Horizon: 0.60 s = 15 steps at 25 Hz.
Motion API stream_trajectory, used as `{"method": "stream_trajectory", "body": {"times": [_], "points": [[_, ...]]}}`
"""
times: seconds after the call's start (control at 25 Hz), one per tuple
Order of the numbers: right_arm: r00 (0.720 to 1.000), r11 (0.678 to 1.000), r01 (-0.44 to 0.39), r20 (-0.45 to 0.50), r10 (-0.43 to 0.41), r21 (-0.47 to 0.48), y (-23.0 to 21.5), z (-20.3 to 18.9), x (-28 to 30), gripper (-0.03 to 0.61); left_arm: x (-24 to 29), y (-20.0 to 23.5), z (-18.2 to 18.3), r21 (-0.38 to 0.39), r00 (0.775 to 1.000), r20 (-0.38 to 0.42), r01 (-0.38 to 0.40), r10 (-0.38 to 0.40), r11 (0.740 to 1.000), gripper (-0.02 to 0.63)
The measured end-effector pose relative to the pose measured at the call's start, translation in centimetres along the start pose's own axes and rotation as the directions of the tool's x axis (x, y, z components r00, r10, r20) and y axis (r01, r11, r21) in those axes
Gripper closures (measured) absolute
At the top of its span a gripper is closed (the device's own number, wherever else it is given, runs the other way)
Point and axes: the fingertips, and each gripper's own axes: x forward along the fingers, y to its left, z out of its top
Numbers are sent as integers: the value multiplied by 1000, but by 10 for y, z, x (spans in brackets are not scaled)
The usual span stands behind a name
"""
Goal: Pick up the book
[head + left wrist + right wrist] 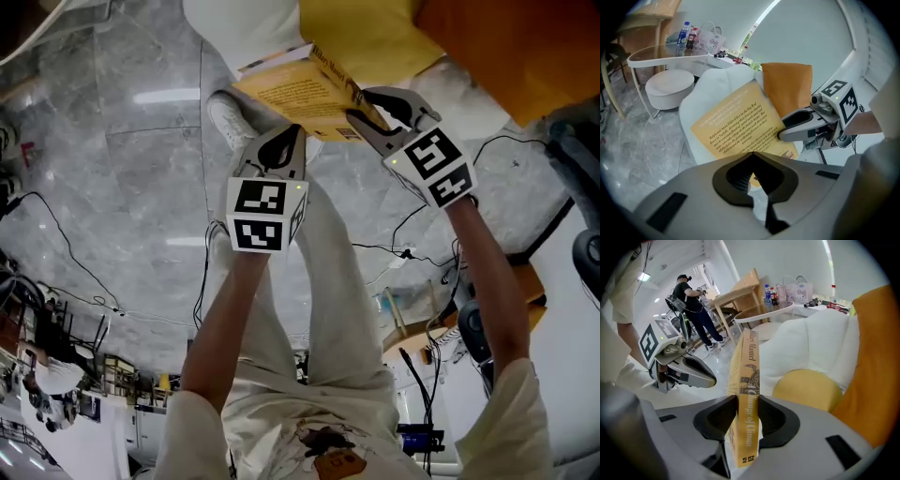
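A yellow paperback book (pixel 300 94) hangs in mid-air just in front of the white padded armchair (pixel 234 23), clear of its seat and held between two hand-held grippers. The right gripper (pixel 361 108) is clenched on the spine, with the book standing edge-up between its jaws and a pad pressed flat against each cover. The left gripper (pixel 286 133) meets the book at the lower edge, on the side away from the armchair. Its jaw tips are drawn together, and a sliver of yellow showing behind them suggests a thin pinch on that edge. A round yellow cushion (pixel 806 390) and an orange cushion (pixel 876 357) rest on the armchair, and grey marble floor (pixel 122 141) spreads out in front of it.

The pick-up looks to be in its lifting step, since the book is off the seat and carried by both hands. The next move calls for keeping both grips tight and moving the two hands as one. If they drift apart, the book could twist out of the slighter left-hand pinch.
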Motion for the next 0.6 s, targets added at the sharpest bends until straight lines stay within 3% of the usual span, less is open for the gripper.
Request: {"method": "stream_trajectory", "body": {"times": [0.6], "points": [[990,982,76,100,-95,174,16,11,-77,416,-53,-58,43,99,999,25,30,-33,995,607]]}}
